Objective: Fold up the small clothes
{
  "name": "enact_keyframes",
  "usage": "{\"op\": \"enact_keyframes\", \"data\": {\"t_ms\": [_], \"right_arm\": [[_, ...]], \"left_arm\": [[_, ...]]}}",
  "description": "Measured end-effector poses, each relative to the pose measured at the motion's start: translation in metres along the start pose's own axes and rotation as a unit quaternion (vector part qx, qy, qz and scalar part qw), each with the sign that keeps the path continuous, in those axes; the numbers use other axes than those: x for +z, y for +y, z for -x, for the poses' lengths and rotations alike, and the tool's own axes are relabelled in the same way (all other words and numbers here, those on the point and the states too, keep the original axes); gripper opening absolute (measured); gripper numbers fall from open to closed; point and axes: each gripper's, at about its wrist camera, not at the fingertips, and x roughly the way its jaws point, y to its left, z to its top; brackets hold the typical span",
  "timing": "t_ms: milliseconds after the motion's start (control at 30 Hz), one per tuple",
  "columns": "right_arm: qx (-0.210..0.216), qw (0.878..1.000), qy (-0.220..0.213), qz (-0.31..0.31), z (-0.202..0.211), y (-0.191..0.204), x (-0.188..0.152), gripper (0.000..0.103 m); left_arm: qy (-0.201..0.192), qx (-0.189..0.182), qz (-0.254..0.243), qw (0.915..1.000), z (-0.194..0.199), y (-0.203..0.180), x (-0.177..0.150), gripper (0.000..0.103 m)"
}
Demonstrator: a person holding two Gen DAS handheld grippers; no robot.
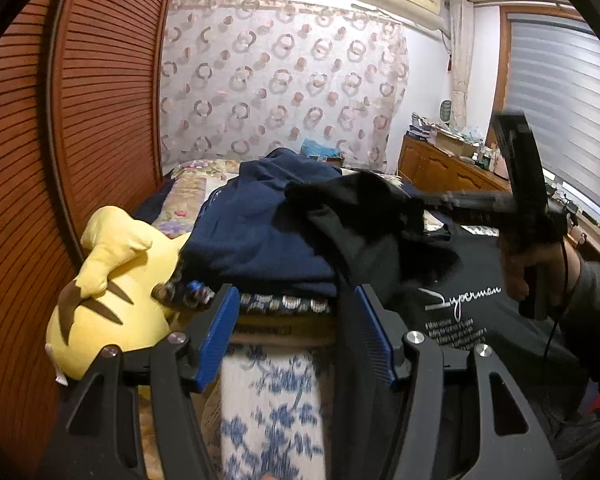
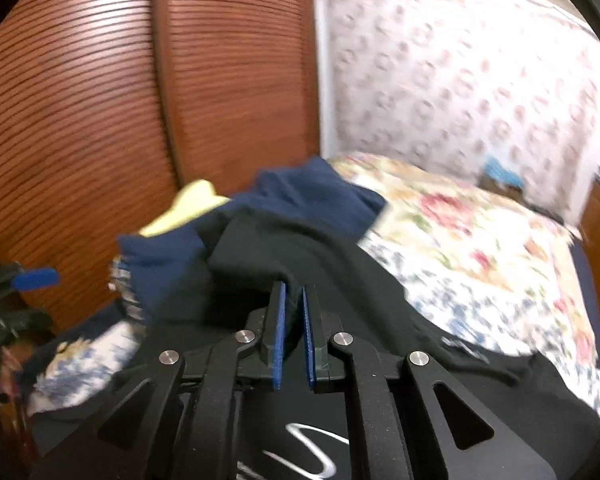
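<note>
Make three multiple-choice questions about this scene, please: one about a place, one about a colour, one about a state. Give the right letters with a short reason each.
1. Where does the yellow plush toy lie?
A. Beside the wooden louvred door
B. On the dresser
C. On the air conditioner

2. What colour is the garment piled behind the black T-shirt?
A. Red
B. Navy blue
C. White

3. How is the right tool?
A. Wide open over the bed
B. Shut on the black T-shirt
C. Shut on the plush toy

Answers:
1 A: the left wrist view shows the toy lying next to the door.
2 B: both views show it dark blue.
3 B: black cloth sits pinched between the blue pads.
</note>
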Motion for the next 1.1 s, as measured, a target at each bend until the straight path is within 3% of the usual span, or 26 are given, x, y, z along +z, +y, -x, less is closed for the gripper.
{"op": "enact_keyframes", "data": {"t_ms": [67,333,700,1100], "right_arm": [[-0.015,1.000,0.012,-0.008,-0.005,-0.012,-0.006,0.024],[0.005,0.999,0.029,-0.023,-0.010,-0.044,-0.009,0.044],[0.014,0.998,0.051,-0.027,-0.007,-0.069,-0.027,0.045],[-0.075,0.994,0.040,-0.069,0.073,-0.129,-0.069,0.045]], "left_arm": [[0.007,-0.004,0.000,1.0000,-0.011,0.001,0.007,0.059],[0.032,-0.017,-0.011,0.9993,-0.058,-0.005,0.041,0.059],[0.045,-0.028,-0.035,0.9980,-0.087,-0.025,0.064,0.059],[0.056,-0.038,-0.047,0.9966,-0.095,-0.069,0.066,0.059]]}}
